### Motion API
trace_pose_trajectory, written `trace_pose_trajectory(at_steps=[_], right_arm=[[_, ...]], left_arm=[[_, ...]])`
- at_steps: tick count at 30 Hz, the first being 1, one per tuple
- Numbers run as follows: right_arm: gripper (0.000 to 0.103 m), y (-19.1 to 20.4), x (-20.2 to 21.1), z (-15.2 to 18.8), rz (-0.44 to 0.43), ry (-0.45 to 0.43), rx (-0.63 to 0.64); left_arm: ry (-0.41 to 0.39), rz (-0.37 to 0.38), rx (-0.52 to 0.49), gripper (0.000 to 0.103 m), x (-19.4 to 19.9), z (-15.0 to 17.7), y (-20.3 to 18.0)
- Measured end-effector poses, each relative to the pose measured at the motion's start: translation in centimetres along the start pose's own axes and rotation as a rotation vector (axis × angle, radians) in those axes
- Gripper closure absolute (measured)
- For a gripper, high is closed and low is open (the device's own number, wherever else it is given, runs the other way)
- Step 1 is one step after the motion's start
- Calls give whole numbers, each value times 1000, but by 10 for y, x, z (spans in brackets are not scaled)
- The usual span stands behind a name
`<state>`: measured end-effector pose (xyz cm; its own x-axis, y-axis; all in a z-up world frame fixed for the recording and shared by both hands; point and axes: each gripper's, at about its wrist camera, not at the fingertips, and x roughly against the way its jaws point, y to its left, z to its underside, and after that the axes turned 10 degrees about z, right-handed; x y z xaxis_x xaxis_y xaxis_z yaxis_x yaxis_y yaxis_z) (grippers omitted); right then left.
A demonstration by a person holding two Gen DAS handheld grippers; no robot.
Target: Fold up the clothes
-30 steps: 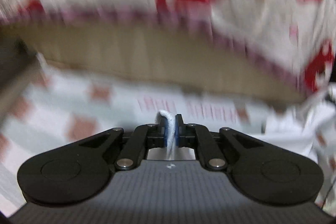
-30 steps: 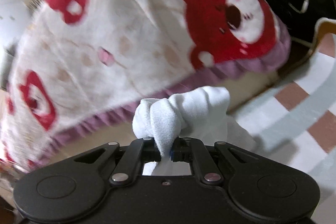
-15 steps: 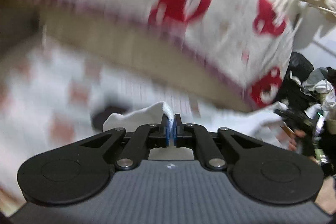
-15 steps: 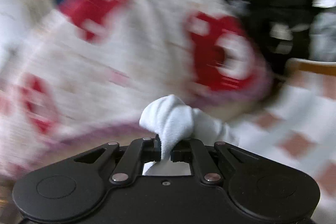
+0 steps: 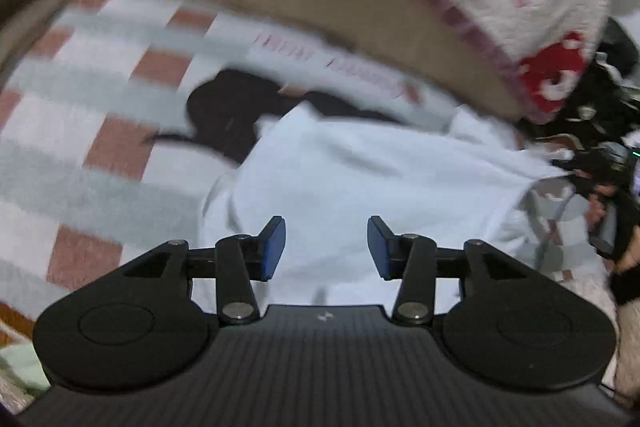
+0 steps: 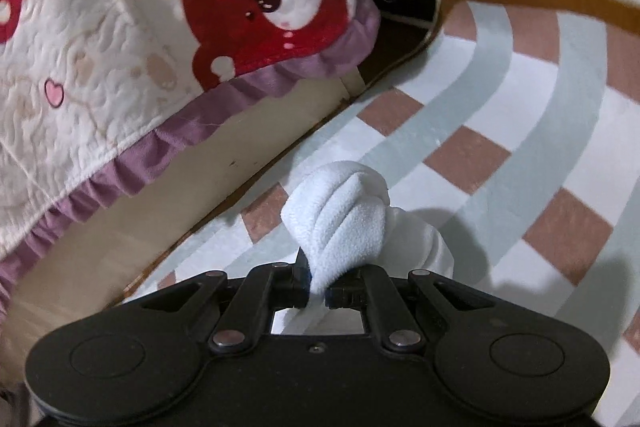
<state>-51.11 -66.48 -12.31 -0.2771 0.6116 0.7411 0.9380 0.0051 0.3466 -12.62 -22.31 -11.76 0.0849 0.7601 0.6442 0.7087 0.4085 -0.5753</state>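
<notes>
Left claw (image 5: 326,249) is opening, empty, above the white cloth (image 5: 360,171) on the rug (image 5: 80,163); right claw (image 6: 318,291) pinches a bunched cloth corner beside the bed edge (image 6: 168,183).

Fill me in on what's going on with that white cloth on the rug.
A person is folding a white garment on a checked rug beside a bed, with a gripper in each hand. The left gripper is opening, with nothing pinched between its pads; the cloth lies spread on the rug beneath it. The right gripper is shut on a bunched end of the garment.
</notes>
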Motion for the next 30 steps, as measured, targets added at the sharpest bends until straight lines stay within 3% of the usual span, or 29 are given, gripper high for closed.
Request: trace_pose_trajectory(at_steps=[3,7,9,14,17,18,19,20,24,26,30], right_arm=[[95,0,-5,1,8,8,8],[95,-1,-8,0,-14,11,5],[95,1,-6,0,-38,-2,6],[94,9,-2,2,-53,-24,49],[94,7,-5,3,-66,-11,38],[93,6,-6,3,-72,-8,33],[93,6,-7,4,-77,-2,30],[93,5,-9,5,-82,4,28],[93,3,-17,11,-106,4,-7],[93,3,-20,15,-119,1,-27],[94,13,-7,21,-276,13,-84]], left_arm=[[64,14,88,58,-18,11,13],[156,-102,64,53,-40,37,11],[183,-70,63,53,-42,47,9],[201,89,177,48,-41,60,10],[197,65,155,51,-50,66,9],[186,51,134,59,-51,68,7],[171,37,113,86,-52,69,5],[147,16,79,97,-50,68,2],[4,-94,-105,100,-29,51,-18],[-121,-113,-131,100,-8,32,-23],[-390,-144,-145,100,45,-8,-32]])
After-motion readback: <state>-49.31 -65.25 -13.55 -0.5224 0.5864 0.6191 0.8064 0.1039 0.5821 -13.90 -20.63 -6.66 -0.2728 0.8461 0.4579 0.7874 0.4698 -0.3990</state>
